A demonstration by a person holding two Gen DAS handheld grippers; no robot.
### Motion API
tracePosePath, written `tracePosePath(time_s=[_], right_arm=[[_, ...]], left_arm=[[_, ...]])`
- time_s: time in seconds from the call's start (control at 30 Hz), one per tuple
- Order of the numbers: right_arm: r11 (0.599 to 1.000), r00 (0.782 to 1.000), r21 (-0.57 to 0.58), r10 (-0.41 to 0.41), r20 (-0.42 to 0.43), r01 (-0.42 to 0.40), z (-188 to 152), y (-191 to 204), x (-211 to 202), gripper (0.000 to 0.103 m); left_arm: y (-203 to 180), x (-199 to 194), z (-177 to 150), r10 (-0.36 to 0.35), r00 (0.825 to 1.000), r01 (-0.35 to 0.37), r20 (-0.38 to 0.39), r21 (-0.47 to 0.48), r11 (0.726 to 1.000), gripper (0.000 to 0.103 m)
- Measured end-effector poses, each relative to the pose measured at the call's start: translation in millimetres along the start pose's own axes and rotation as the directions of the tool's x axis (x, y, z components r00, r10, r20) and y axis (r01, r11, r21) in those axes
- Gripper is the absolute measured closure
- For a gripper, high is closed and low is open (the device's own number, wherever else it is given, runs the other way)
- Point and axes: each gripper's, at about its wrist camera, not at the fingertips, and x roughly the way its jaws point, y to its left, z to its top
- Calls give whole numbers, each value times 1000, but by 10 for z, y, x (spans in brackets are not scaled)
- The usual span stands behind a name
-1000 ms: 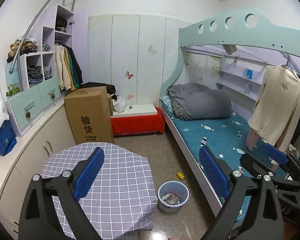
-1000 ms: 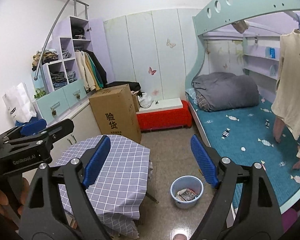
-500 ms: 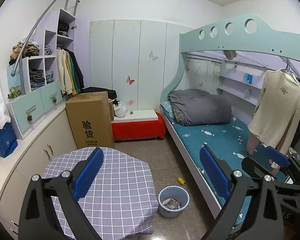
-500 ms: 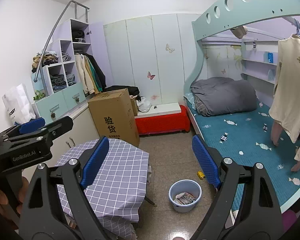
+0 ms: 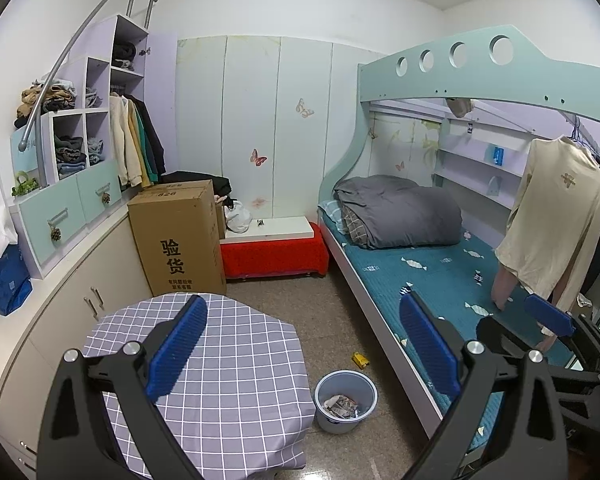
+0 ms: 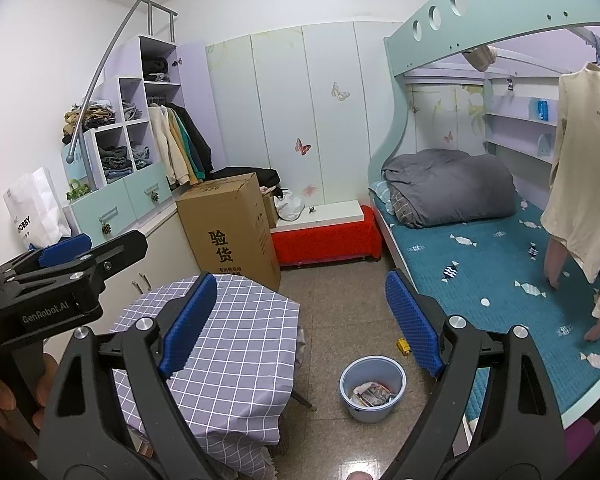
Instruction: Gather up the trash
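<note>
A light blue bin (image 5: 346, 400) (image 6: 373, 388) with crumpled paper trash inside stands on the floor between the table and the bed. A small yellow scrap (image 5: 360, 359) (image 6: 403, 346) lies on the floor just beyond it. My left gripper (image 5: 302, 302) is held open over the table's edge, well above the floor, with nothing between its blue pads. My right gripper (image 6: 301, 278) is also open and empty, above the floor gap. Each gripper shows at the side of the other's view.
A round table with a grey checked cloth (image 5: 228, 360) fills the near left. Behind it stand a tall cardboard box (image 5: 178, 236) and a red bench (image 5: 274, 254). A bunk bed with a teal mattress (image 5: 432, 276) runs along the right; a cream shirt (image 5: 556, 224) hangs there.
</note>
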Motion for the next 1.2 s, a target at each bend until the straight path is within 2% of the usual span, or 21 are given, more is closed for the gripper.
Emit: tracePosePath(time_s=[1.2], right_arm=[[1000,999,-3,16,-33,-16,-43,144,152,18]], left_arm=[[106,28,-16,6,1000,-6,-4,5,1000,8]])
